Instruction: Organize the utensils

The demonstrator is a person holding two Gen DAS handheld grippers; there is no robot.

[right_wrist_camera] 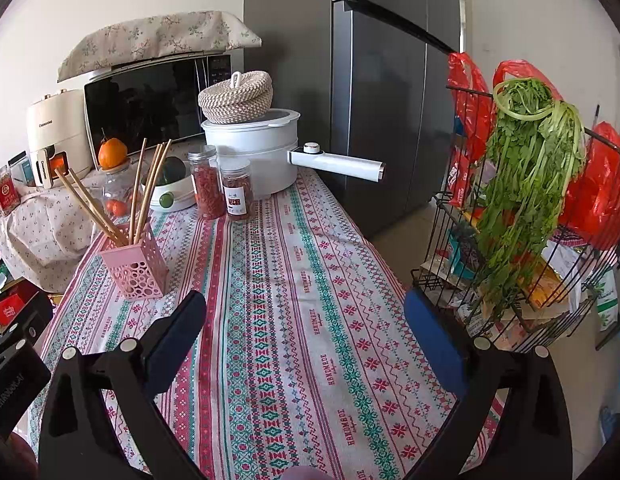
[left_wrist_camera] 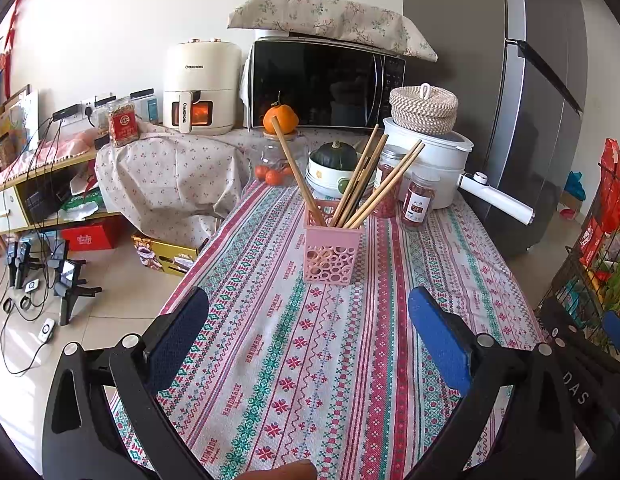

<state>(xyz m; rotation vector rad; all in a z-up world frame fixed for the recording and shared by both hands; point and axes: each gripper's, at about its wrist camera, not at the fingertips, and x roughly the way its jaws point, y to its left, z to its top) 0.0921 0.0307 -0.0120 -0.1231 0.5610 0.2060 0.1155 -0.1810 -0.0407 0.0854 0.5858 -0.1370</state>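
Observation:
A pink perforated holder (left_wrist_camera: 332,252) (right_wrist_camera: 134,265) stands upright on the patterned tablecloth (left_wrist_camera: 293,360) (right_wrist_camera: 293,320). Several wooden chopsticks (left_wrist_camera: 360,184) (right_wrist_camera: 143,196) lean out of it in different directions. My left gripper (left_wrist_camera: 307,300) hangs open above the cloth, a short way in front of the holder, with nothing between its fingers. My right gripper (right_wrist_camera: 305,304) is also open and empty, over the middle of the table, with the holder off to its left. Part of the right gripper's body (left_wrist_camera: 582,368) shows at the right edge of the left wrist view.
Behind the holder stand two spice jars (left_wrist_camera: 418,200) (right_wrist_camera: 237,190), a bowl holding a green squash (left_wrist_camera: 334,170), a white electric pot (left_wrist_camera: 438,160) (right_wrist_camera: 261,152) with a long handle, a microwave (left_wrist_camera: 326,84) and a fridge (right_wrist_camera: 374,100). A wire basket of greens (right_wrist_camera: 522,216) borders the table's right edge.

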